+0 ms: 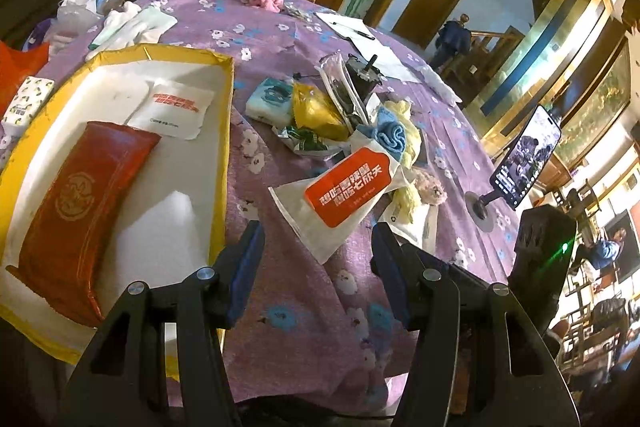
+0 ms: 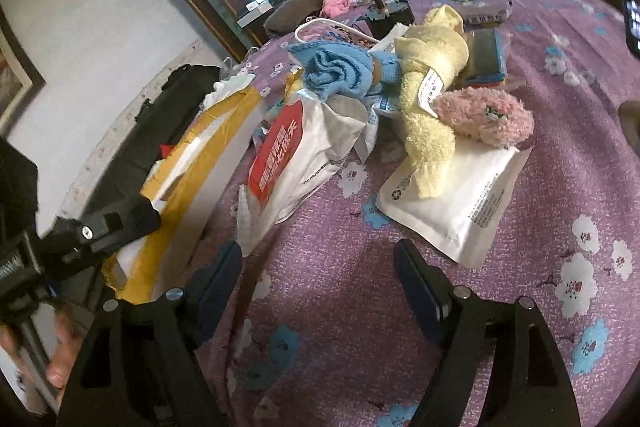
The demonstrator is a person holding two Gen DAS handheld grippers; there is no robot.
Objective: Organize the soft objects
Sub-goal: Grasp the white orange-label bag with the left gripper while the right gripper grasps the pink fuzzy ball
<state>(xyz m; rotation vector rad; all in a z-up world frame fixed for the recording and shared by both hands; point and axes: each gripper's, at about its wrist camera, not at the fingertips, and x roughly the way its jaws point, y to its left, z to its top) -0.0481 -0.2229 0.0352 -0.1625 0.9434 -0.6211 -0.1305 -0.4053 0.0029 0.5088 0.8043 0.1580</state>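
Both grippers hover, jaws open and empty, above a surface draped in purple floral cloth. The left gripper points at a white pouch with an orange label, right of a yellow-rimmed tray holding a red pouch. At centre frame beyond the right gripper lie a yellow plush towel, a blue knit cloth and a pink fuzzy toy.

right gripper jaws apart over purple cloth, yellow towel beside blue towel
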